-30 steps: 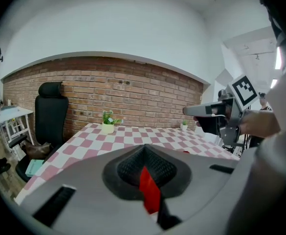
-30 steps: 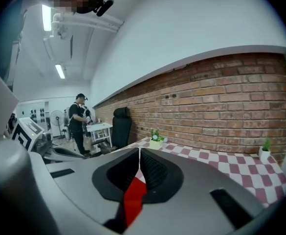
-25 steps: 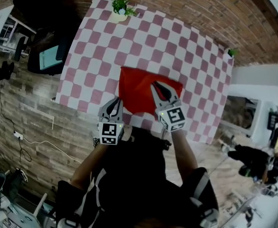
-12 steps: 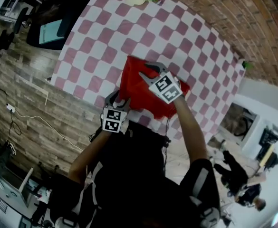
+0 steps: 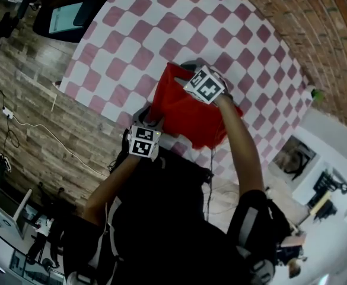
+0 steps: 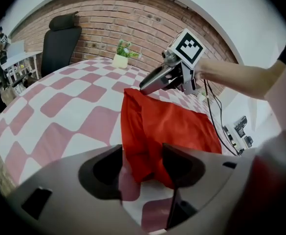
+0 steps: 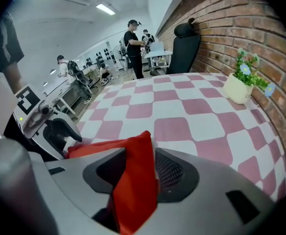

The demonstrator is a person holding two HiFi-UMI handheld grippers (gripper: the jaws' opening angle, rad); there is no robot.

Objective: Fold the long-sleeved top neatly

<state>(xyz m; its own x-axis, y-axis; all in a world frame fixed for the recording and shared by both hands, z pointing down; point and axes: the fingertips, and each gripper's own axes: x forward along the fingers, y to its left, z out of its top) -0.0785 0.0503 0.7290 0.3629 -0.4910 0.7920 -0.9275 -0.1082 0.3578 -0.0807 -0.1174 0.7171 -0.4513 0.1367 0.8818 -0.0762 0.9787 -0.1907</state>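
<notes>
- Cloth of plain, bright red: the long-sleeved top (image 5: pixel 191 108) is folded into a compact, roughly four-sided bundle.
- It lies on the table (image 5: pixel 161 34), which has a pink-and-white check cover. It sits on the side nearest the person, well apart from the potted plant (image 7: pixel 243 84) by the brick wall.
- The folding looks soft rather than crisp. From the left gripper view, a thick rolled fold runs down one long side, and the rest spreads flatter with shallow creases.
- The left gripper (image 5: pixel 151 116) sits at the bundle's near corner, angled down at the table.
- Its jaws have just been opening and now stand wide apart. The near corner of the top lies slack on the table between them, so nothing is pinched and the grip is released.
- The right gripper (image 5: pixel 188 70) is over the far corner, pointing steeply down.
- Its jaws have just been opening too. A raised flap of the red cloth stands between them, leaning against one jaw with a clear gap to the ribbed pad of the other, so this grip is also let go.
- The two grippers are at opposite ends of the bundle, with the body of the top lying between them.
</notes>
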